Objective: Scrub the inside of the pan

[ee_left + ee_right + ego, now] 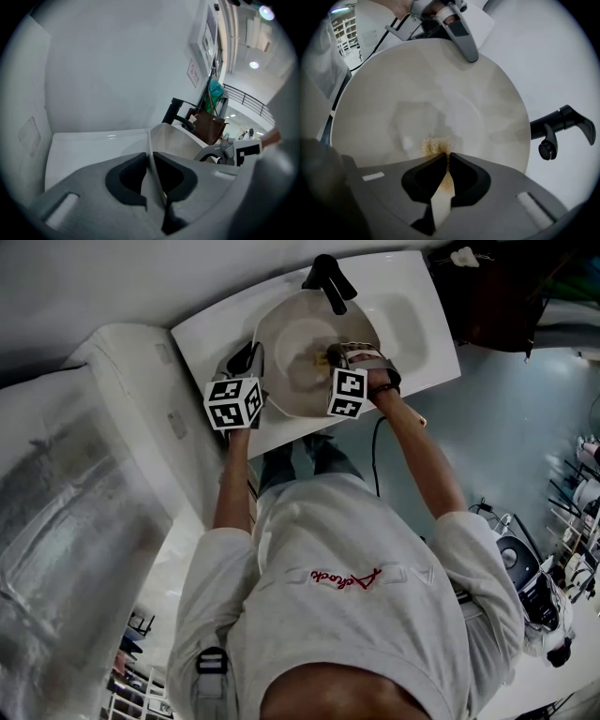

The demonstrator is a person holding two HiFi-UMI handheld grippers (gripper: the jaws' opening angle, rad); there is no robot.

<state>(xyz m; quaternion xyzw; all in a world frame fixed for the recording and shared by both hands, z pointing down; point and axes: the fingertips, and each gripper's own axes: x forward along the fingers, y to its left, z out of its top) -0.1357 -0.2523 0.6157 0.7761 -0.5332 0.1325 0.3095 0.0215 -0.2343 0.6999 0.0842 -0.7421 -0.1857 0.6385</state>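
**Kid:** What can you see from the head view?

**Friend:** A white sink [412,362] with a pale round pan [295,334] sitting in it. A black tap [327,279] stands at the sink's back edge, right behind the pan. The left gripper [251,362] is at the pan's left rim. The right gripper [336,354] reaches over the near rim and down inside the pan. A black cable [377,451] hangs down by the person's right arm. A big shiny wrapped thing [56,521] stands off to the left of the sink.

**Kid:** And from the left gripper view?

**Friend:** Its jaws are squeezed onto the thin rim of the pan [180,140]. The rim goes straight between them. The tap [174,111] sticks up past the pan. A brown bag [208,126] sits further back, with something green above it. The other gripper pokes in from the right.

**Kid:** What about the right gripper view?

**Friend:** Its jaws are nearly together, pinching a small yellow-brown scrub pad [435,144]. The pad is pressed on the pan's inside, near the middle of the bottom. At the far rim, the left gripper [461,35] bites the edge. The tap [560,124] is off to the right, just outside the pan. Nothing lies between the pad and the pan.
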